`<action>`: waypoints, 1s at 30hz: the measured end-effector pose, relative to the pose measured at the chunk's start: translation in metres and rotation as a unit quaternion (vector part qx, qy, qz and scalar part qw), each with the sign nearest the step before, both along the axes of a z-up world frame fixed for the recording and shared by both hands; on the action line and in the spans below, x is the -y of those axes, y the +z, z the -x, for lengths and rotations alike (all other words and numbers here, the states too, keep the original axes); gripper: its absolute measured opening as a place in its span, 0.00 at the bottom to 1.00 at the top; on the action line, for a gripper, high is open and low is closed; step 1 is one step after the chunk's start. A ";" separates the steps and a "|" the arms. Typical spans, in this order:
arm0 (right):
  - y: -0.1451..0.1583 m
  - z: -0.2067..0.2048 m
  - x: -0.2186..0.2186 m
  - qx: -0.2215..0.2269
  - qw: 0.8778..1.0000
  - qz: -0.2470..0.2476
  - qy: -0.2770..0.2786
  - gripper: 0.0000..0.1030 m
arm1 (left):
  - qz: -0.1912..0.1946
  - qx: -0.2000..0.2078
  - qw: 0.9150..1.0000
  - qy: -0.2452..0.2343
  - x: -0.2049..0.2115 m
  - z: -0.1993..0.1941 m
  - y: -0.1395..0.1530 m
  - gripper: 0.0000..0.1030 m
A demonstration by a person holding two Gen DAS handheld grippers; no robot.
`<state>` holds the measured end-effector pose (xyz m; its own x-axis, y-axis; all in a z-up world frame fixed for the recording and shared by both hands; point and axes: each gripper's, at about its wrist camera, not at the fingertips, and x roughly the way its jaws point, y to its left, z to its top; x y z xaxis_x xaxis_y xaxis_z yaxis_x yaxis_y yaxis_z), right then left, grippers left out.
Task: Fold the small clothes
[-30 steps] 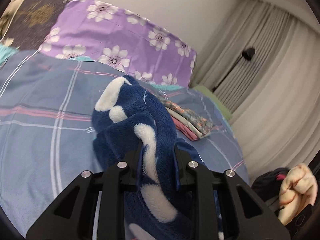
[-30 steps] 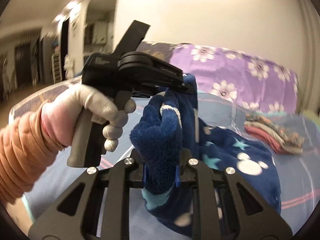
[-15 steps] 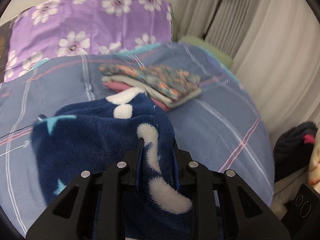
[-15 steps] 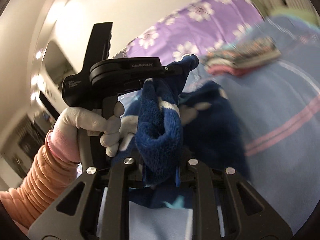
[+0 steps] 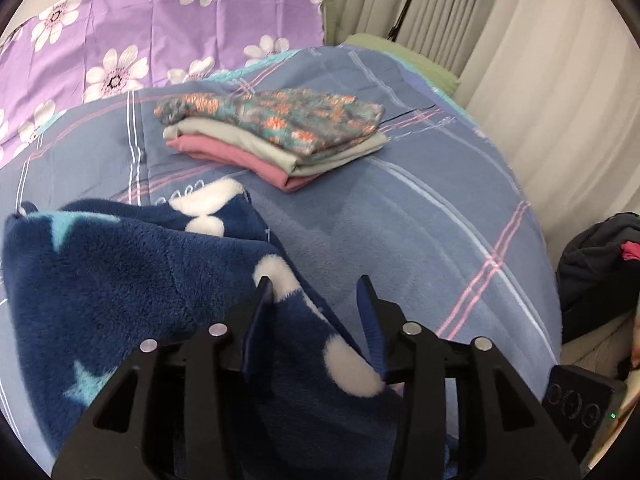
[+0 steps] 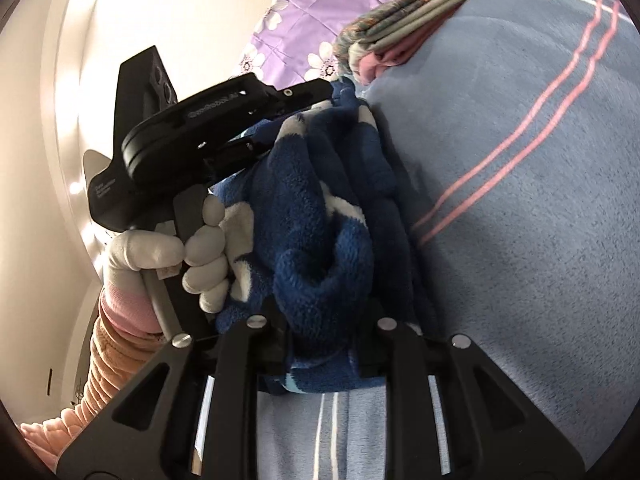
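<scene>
A navy fleece garment [image 5: 120, 280] with white and light-blue patches lies bunched on the blue plaid bed cover [image 5: 420, 232]. My left gripper [image 5: 316, 288] is open, its jaws spread wide, with the garment's edge lying loose between them. In the right wrist view the same garment [image 6: 320, 232] is bunched between my right gripper [image 6: 324, 312], whose jaws stand apart with fleece filling the gap; grip is unclear. The left gripper's body [image 6: 224, 120] shows there in a white-gloved hand [image 6: 192, 248].
A stack of folded clothes [image 5: 272, 136], floral on grey on pink, lies further up the bed [image 6: 400, 16]. Purple flowered pillows [image 5: 140, 32] are at the head. Curtains [image 5: 540, 80] and a dark clothes pile [image 5: 592, 264] are off the right edge.
Both grippers lowered the garment onto the bed and moved toward the folded stack. The left jaws, shut on the fleece before, have opened wide. The right view has tilted sideways.
</scene>
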<state>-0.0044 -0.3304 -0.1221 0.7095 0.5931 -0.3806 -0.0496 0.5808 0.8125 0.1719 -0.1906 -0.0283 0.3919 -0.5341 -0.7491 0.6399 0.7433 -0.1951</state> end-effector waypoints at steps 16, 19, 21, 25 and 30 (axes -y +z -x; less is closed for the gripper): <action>-0.012 0.025 0.011 -0.039 0.999 -0.001 -0.015 0.25 | -0.119 0.138 0.983 -0.003 -0.078 0.039 -0.007 0.48; 0.015 0.037 0.012 -0.020 0.996 0.082 -0.043 0.32 | -0.127 0.137 0.982 0.015 -0.069 0.031 -0.021 0.48; 0.034 0.050 0.014 -0.004 0.989 0.127 -0.072 0.38 | -0.132 0.134 0.982 0.012 -0.066 0.026 -0.021 0.48; 0.077 0.066 0.006 0.076 0.985 0.141 -0.064 0.33 | -0.144 0.140 0.980 0.006 -0.058 0.026 -0.022 0.48; 0.069 0.022 -0.038 0.060 0.975 0.214 -0.024 0.32 | -0.135 0.141 0.981 0.011 -0.059 0.028 -0.024 0.48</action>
